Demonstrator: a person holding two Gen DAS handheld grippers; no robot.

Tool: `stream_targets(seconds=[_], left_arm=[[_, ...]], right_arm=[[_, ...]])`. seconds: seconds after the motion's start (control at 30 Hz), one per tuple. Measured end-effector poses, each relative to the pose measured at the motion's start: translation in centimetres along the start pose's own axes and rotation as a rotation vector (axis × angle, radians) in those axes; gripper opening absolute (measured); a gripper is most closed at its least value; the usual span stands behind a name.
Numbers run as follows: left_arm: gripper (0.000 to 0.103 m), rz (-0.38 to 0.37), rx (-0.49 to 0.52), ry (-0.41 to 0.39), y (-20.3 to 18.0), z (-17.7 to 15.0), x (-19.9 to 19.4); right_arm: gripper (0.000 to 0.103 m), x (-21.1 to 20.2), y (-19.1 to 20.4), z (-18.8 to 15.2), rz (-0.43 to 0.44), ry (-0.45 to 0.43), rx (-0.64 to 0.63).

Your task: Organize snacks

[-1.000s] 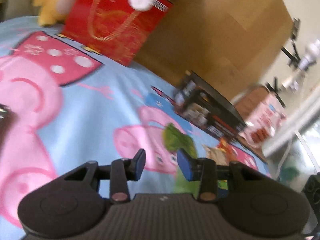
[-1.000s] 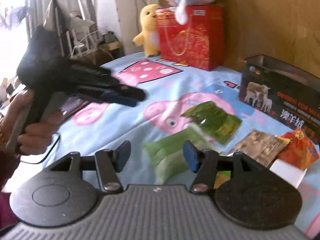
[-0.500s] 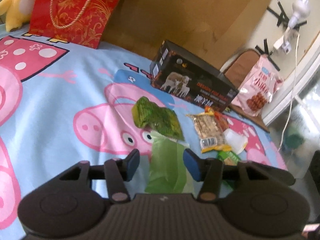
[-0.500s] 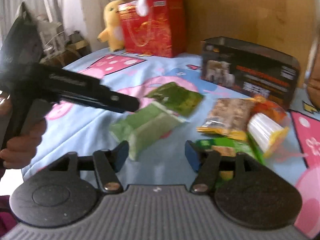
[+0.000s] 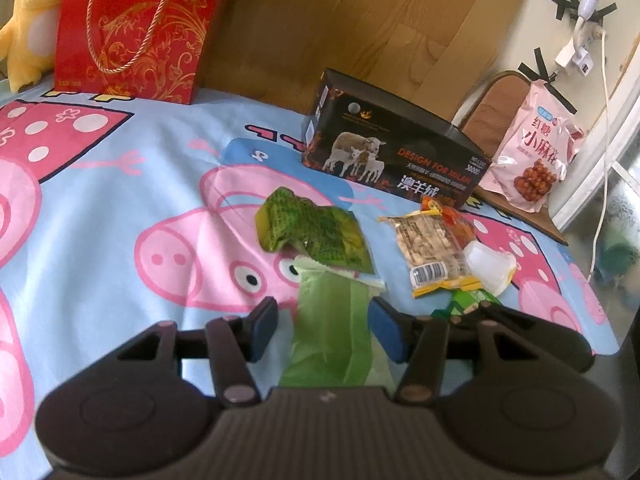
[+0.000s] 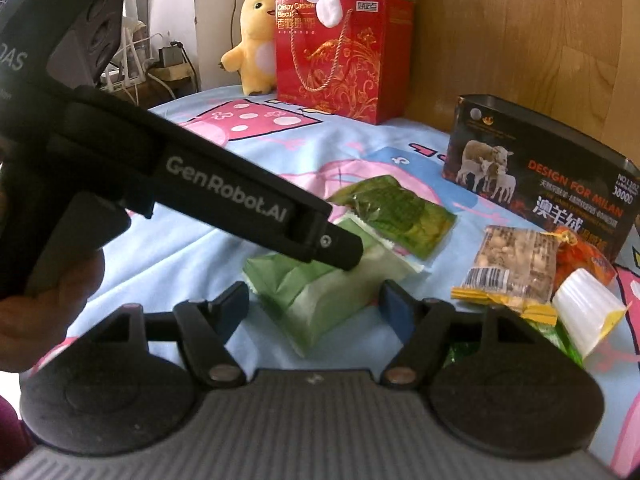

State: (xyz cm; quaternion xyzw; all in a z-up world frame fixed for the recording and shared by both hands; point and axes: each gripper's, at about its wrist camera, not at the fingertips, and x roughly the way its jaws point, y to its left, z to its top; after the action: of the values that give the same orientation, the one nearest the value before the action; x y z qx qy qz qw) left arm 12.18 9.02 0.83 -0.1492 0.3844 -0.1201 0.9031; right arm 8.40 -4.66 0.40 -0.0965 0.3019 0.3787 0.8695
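— Two tongs over the snacks; how do they stand?

— The left tongs [image 5: 324, 330] are parted, blue pads either side of the pale green packet [image 5: 332, 332], not pressing it as far as I can see. The right tongs [image 6: 314, 308] have just been opening and stand wide, the same pale packet lying below the gap, untouched.

— Where do the snacks lie?

— On the cartoon pig bedsheet [image 5: 120, 208]. A dark green packet [image 5: 316, 236] overlaps the far end of the pale one. To the right lies a nut packet [image 5: 430, 248] with a barcode, an orange packet [image 5: 456, 216] just behind it and a white wrapper [image 5: 488, 264] touching its right side.

— Behind them?

— A black box with sheep [image 5: 384, 152] stands just beyond the nut packet. A red gift bag [image 5: 132, 32] stands well apart at the wooden headboard, a yellow plush [image 5: 28, 24] beside it. A pink snack bag [image 5: 532, 148] leans at the far right.
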Motion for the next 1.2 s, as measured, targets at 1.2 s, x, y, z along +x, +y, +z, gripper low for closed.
stream_targets(seconds=[1.2], left_arm=[[0.052,-0.178,-0.023,-0.262,-1.3,14.1,2.7]], right_arm=[[0.062,-0.9,-14.0,9.6,-0.224,-0.214,0.231]])
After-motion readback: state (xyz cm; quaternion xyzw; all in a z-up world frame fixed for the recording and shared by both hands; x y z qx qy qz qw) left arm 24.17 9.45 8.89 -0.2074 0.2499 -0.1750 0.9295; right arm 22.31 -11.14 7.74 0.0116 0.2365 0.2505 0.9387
